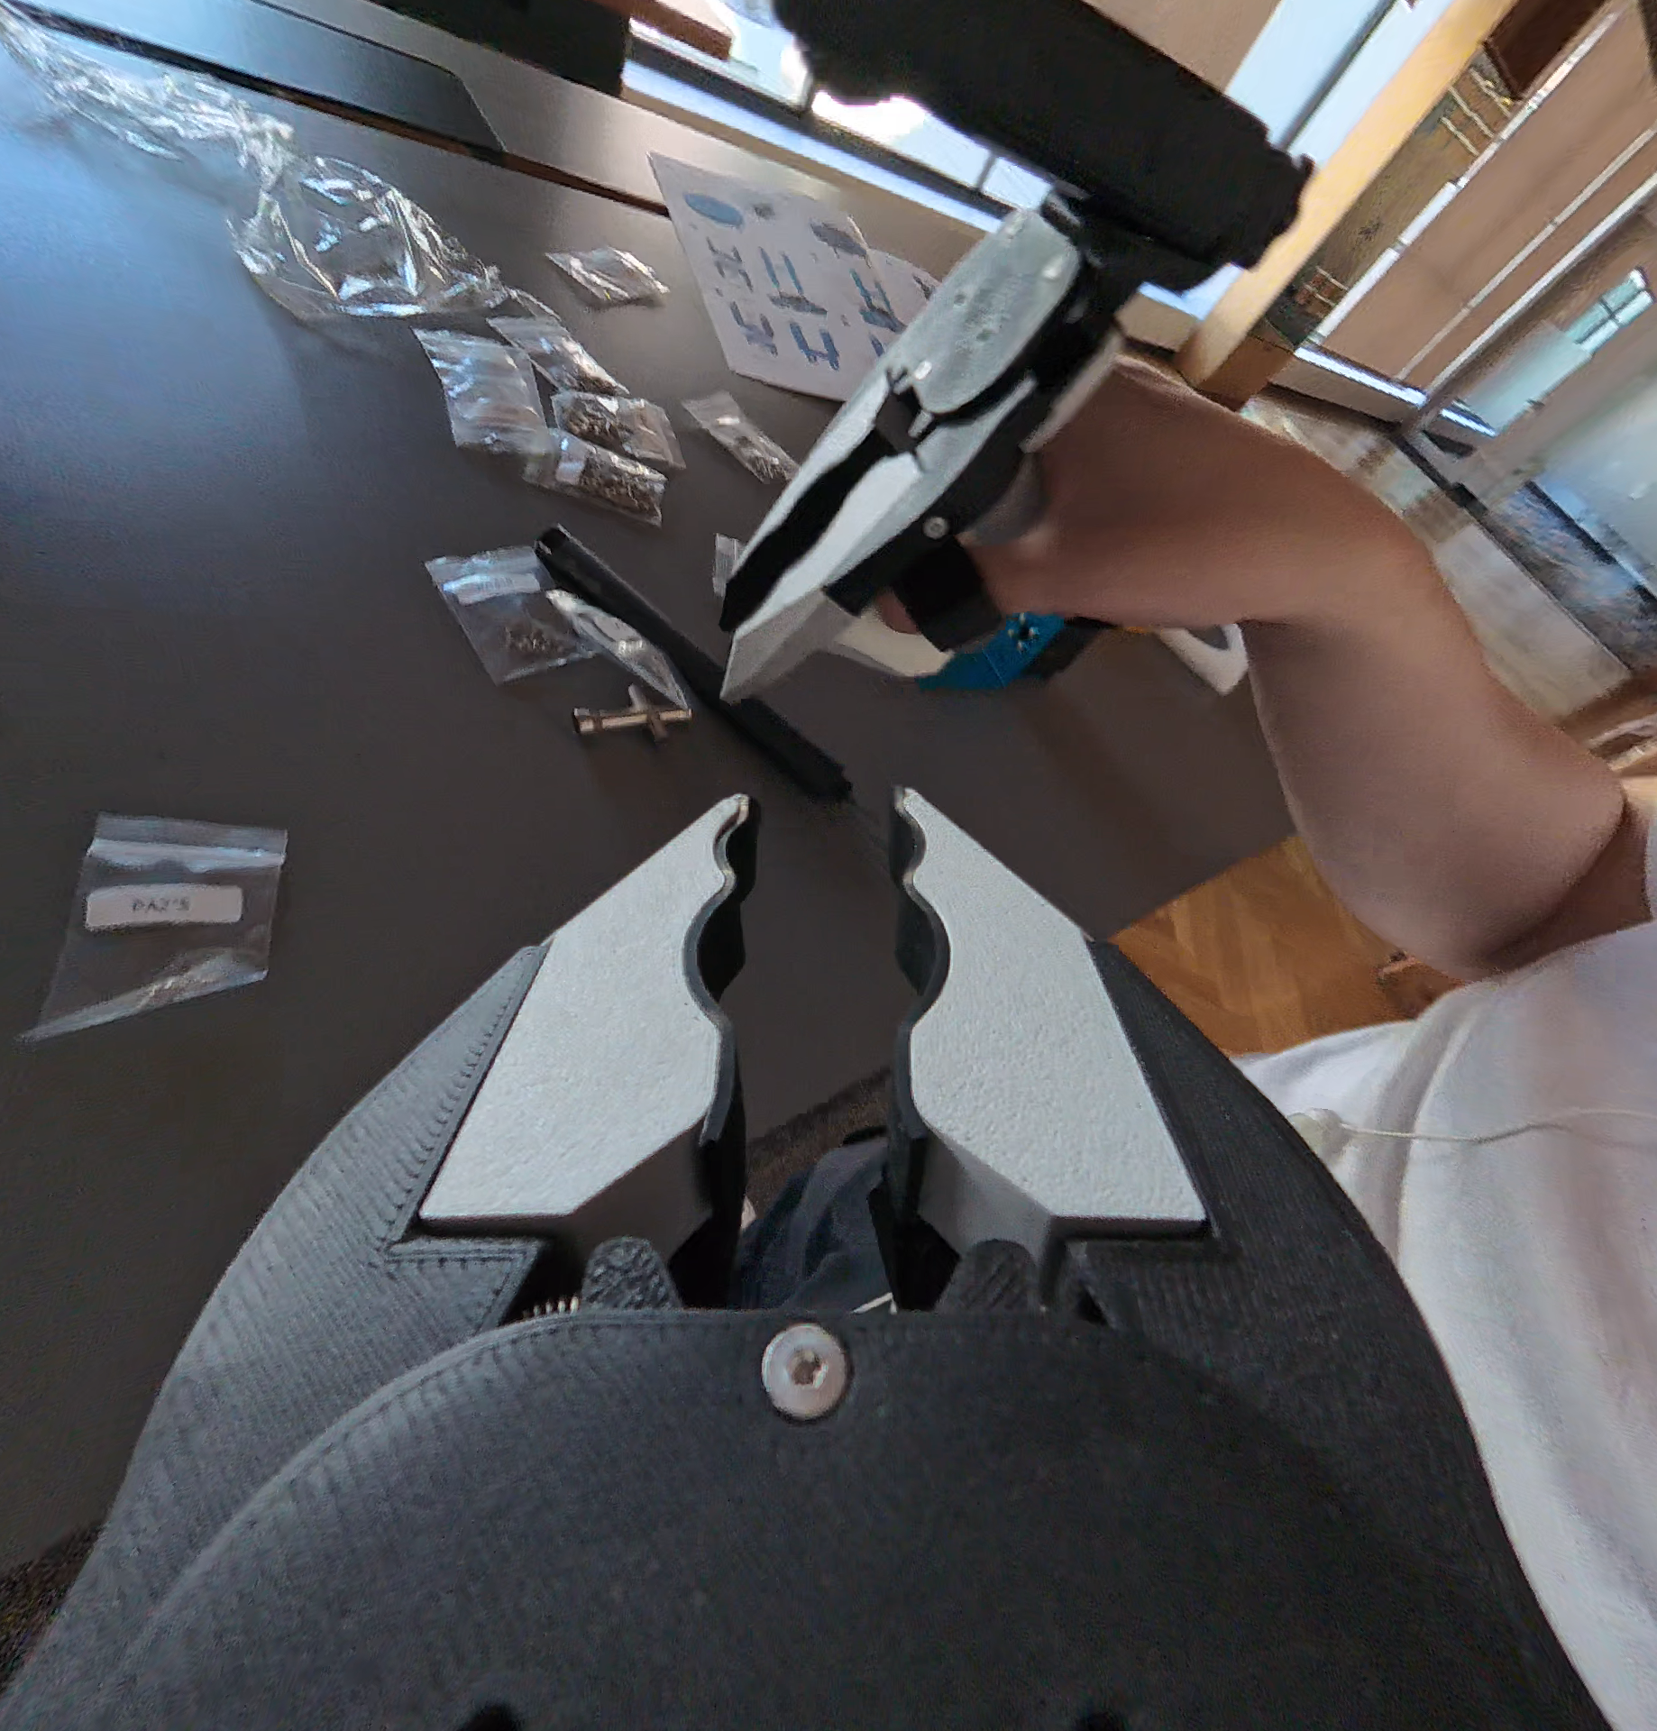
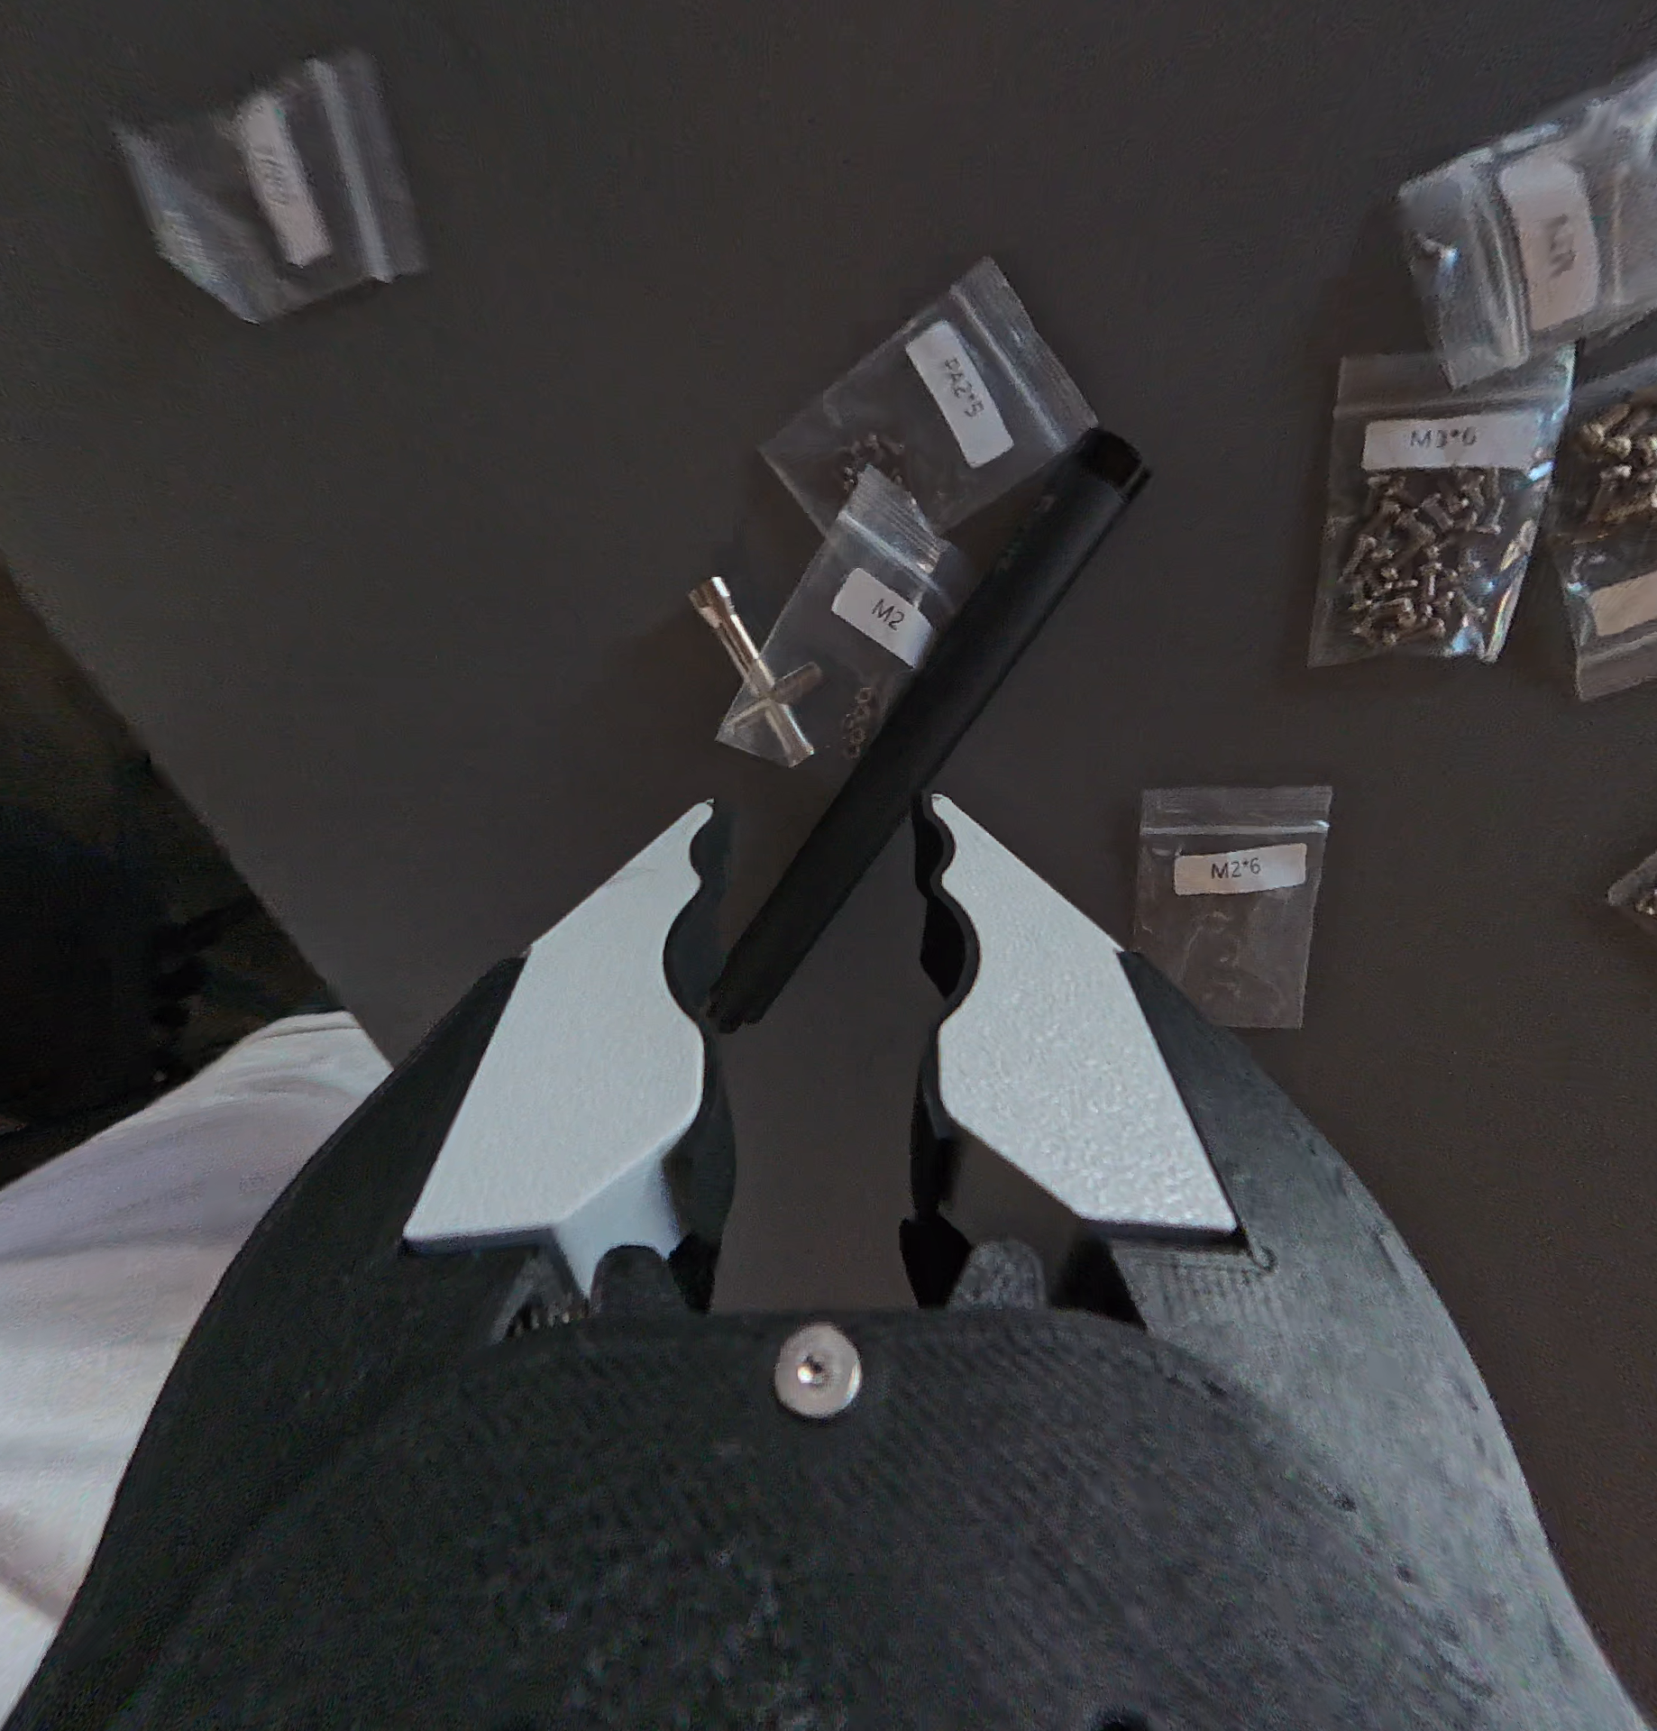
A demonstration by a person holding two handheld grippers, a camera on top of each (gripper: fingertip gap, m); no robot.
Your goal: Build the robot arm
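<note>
A black rod [image 2: 993, 609] lies slantwise on the dark table [image 2: 619, 187]. My right gripper [image 2: 823, 815] is open and points down at it, with the rod's near end between the two jaws, which do not pinch it. In the left wrist view the right gripper [image 1: 731, 656] has its tips at the rod [image 1: 787, 745]. A small metal cross-shaped tool [image 2: 759, 670] and two small labelled bags [image 2: 881, 618] lie just beside the rod. My left gripper [image 1: 823, 815] is open and empty, just short of the rod's near end.
Several small zip bags of screws [image 2: 1434, 525] lie right of the rod, one flat bag [image 2: 1227, 899] nearer. A lone bag [image 1: 169, 918] lies left. A printed sheet [image 1: 787, 281], crumpled clear plastic [image 1: 356, 234] and a blue part [image 1: 1003, 656] lie farther off. A person's forearm [image 1: 1368, 656] crosses the table's right edge.
</note>
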